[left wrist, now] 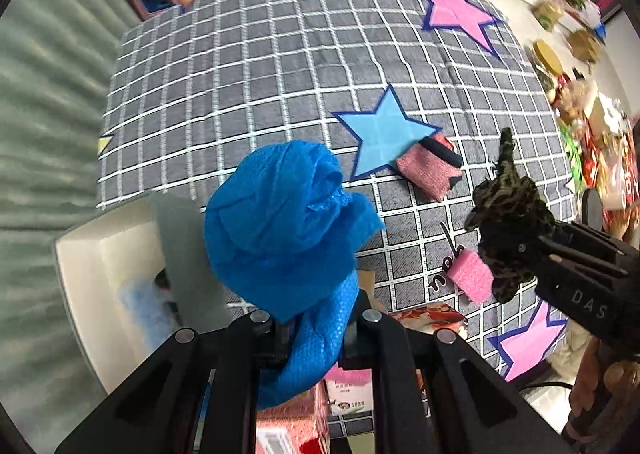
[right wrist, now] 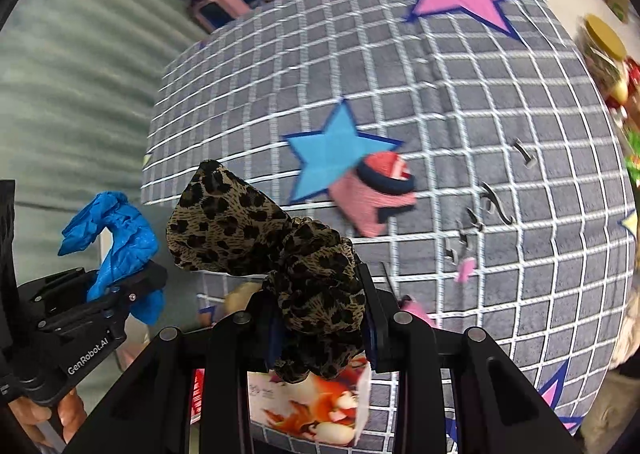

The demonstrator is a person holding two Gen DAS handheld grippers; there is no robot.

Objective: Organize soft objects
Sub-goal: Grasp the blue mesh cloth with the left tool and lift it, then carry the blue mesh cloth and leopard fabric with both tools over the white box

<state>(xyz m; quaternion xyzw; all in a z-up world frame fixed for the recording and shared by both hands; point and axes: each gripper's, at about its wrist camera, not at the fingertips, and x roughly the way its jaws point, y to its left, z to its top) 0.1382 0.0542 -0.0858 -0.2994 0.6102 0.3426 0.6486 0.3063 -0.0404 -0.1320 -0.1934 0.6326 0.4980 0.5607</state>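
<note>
Left tongs (left wrist: 314, 328) clamp a blue cloth (left wrist: 288, 222); right tongs (right wrist: 324, 326) pinch a leopard-print cloth (right wrist: 280, 246), both seemingly above the bed (left wrist: 240, 74)

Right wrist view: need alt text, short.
The right gripper is shut on a leopard-print cloth held above a grey grid bedspread with star patches. At left, the left gripper holds a crumpled blue cloth. A pink sock lies on the bedspread beside a blue star.
</note>
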